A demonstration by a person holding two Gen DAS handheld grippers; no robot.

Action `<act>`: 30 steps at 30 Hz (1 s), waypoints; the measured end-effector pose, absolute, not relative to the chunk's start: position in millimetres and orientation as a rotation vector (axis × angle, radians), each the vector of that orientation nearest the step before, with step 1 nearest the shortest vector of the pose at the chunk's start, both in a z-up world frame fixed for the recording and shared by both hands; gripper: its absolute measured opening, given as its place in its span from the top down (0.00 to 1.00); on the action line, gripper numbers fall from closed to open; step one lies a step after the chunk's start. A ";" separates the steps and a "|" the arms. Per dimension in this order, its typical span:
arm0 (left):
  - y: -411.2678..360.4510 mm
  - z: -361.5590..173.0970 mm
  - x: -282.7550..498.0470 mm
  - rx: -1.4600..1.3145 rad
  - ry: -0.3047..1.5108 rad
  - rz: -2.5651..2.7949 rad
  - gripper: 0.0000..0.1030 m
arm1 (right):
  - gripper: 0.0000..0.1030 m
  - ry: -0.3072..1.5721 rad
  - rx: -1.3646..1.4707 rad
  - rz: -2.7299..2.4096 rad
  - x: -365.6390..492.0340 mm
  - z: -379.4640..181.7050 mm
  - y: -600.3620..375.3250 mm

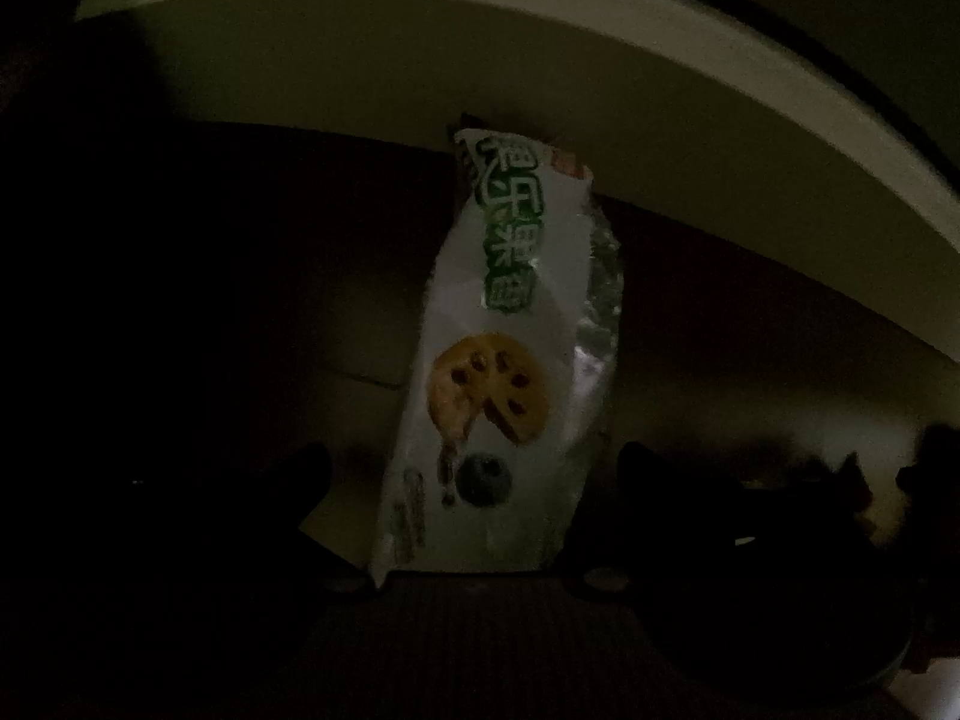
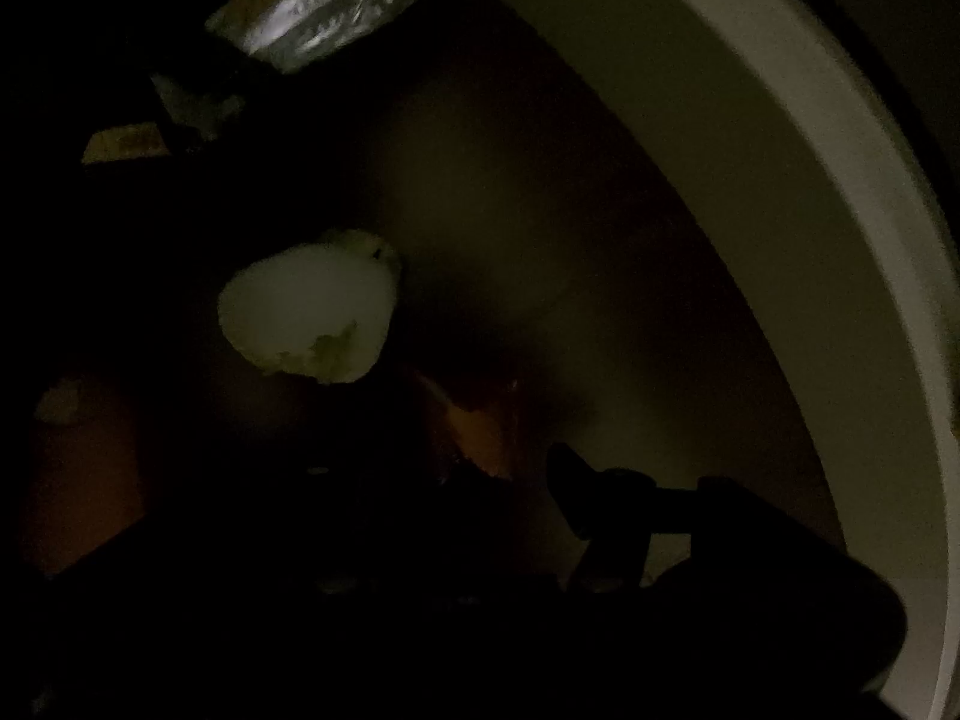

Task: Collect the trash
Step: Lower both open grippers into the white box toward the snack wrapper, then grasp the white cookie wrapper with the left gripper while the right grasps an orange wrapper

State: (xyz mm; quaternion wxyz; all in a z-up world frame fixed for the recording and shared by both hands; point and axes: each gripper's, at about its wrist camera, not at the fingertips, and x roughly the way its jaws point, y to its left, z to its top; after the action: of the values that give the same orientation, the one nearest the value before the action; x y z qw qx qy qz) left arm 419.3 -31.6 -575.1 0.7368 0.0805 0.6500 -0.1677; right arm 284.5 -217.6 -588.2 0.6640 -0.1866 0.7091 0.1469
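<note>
Both views are very dark and look down into a pale round bin (image 1: 540, 30). In the left wrist view a white snack wrapper (image 1: 492, 360) with green lettering and a lotus-root picture hangs upright between my left gripper's (image 1: 474, 480) dark fingers (image 1: 312, 480), which stand wide on either side of it. In the right wrist view the bin's rim (image 2: 840, 180) curves down the right. A pale crumpled lump (image 2: 312, 312) lies inside. The wrapper's silver side (image 2: 324, 6) shows at the top. Only one finger (image 2: 576, 480) of my right gripper shows.
An orange scrap (image 2: 474, 432) lies near the right finger. A small yellowish piece (image 2: 126, 144) sits at the left in the dark. The bin's inner wall (image 1: 420, 78) is close ahead of the left gripper.
</note>
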 end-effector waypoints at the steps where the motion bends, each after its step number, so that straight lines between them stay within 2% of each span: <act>1: -32.8 -579.1 421.2 0.180 1.436 -0.367 0.01 | 0.44 1.604 -0.441 0.338 284.2 -594.8 -215.5; 10: -39.5 -600.4 432.7 0.178 1.466 -0.320 0.03 | 0.47 1.611 -0.460 0.346 285.1 -614.8 -215.4; 13: -35.2 -595.6 431.1 0.178 1.441 -0.307 0.10 | 0.47 1.602 -0.453 0.358 285.9 -619.1 -217.3; 16: -34.6 -589.9 429.2 0.190 1.415 -0.295 0.26 | 0.50 1.582 -0.460 0.365 283.8 -616.0 -223.8; 18: -35.3 -585.1 427.8 0.188 1.404 -0.285 0.49 | 0.59 1.575 -0.457 0.360 283.7 -616.2 -226.1; 20: -33.9 -581.1 426.6 0.167 1.405 -0.282 0.57 | 0.62 1.560 -0.457 0.355 283.0 -614.6 -226.9; 23: -32.2 -576.3 421.0 0.156 1.396 -0.272 0.66 | 0.70 1.534 -0.467 0.357 280.9 -610.5 -227.9; 30: -19.2 -545.1 405.6 0.087 1.386 -0.226 0.69 | 0.72 1.476 -0.457 0.316 272.6 -571.2 -237.6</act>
State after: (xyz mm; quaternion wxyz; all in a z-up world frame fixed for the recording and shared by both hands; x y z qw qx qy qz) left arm 405.6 -19.2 -545.1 0.7626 0.0400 0.6372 -0.1040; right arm 272.6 -237.6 -571.2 0.7048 -0.2054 0.6640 0.1419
